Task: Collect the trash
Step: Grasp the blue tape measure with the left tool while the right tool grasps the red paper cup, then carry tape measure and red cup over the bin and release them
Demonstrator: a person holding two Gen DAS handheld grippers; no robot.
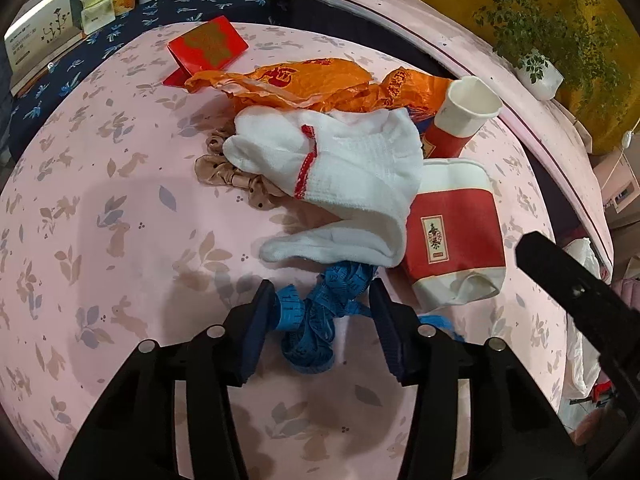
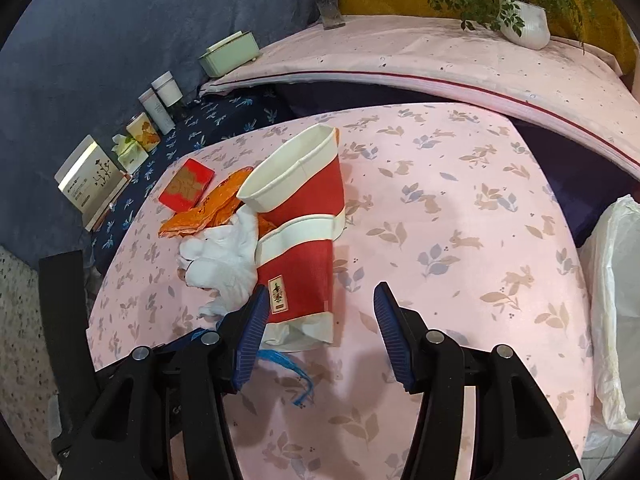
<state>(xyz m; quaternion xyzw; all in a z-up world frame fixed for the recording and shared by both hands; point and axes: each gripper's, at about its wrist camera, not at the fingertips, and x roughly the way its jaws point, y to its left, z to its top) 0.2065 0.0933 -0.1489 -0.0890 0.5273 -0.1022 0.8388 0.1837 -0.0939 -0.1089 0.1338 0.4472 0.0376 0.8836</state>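
Observation:
A crumpled blue measuring tape (image 1: pixel 320 312) lies on the pink rabbit-print table (image 1: pixel 120 220), and my left gripper (image 1: pixel 322 316) is shut on it, both pads touching the bundle. Just beyond it are a white cloth with red stitching (image 1: pixel 340 176), a flattened red-and-white paper cup (image 1: pixel 456 236), a second such cup (image 1: pixel 464 116) and an orange plastic bag (image 1: pixel 312 84). My right gripper (image 2: pixel 320 316) is open. The flattened cup's (image 2: pixel 300 276) near end lies against its left pad, while the right pad stands clear.
A red envelope (image 2: pixel 186 188) lies at the far left of the pile, a beige scrunchie (image 1: pixel 224 172) under the cloth. A white plastic bag (image 2: pixel 616 300) hangs past the table's right edge. Boxes and bottles (image 2: pixel 156 108) line the dark blue cloth behind; a potted plant (image 2: pixel 524 24) stands far right.

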